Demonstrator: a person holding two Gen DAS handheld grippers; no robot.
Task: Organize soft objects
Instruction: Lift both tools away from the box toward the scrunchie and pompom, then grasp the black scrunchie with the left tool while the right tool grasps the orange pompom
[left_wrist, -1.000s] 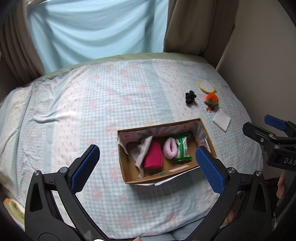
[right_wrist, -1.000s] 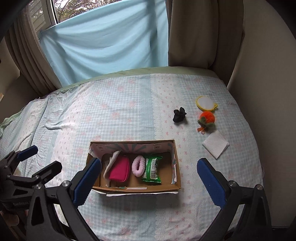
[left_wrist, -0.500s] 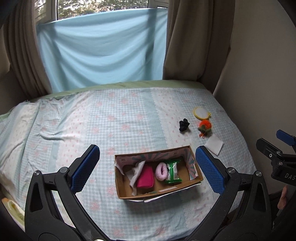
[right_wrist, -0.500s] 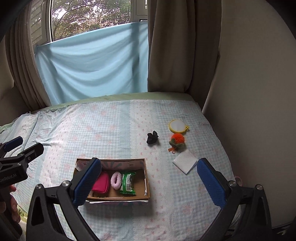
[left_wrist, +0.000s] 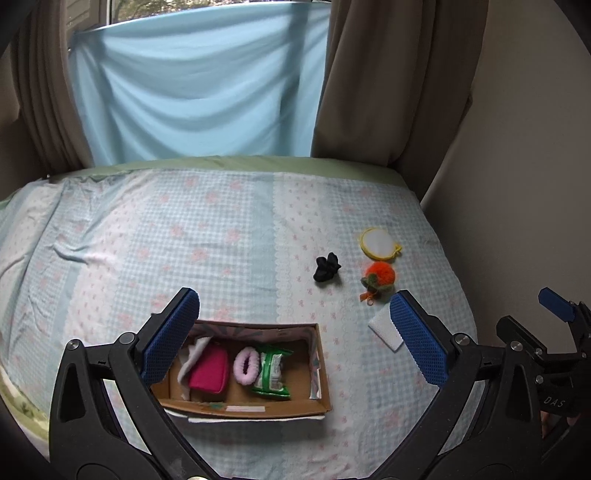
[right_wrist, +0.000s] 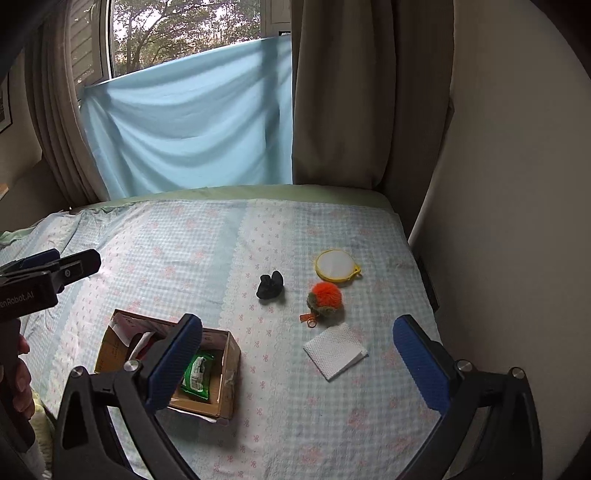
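Observation:
A cardboard box lies on the bed, holding a magenta pouch, a pink scrunchie, a green packet and a white cloth. To its right on the sheet lie a black scrunchie, an orange pom-pom, a yellow-rimmed round pad and a folded white cloth. My left gripper stands open above the box. My right gripper hangs open, empty, near the white cloth.
The bed wears a pale blue checked sheet with a green edge at the back. A blue cloth and brown curtains hang behind. A wall runs along the bed's right side. A hand holds the left tool.
Both grippers have pulled up and back from the bed, so the box looks smaller. The right view has swung rightward toward the loose items. Both stayed open.

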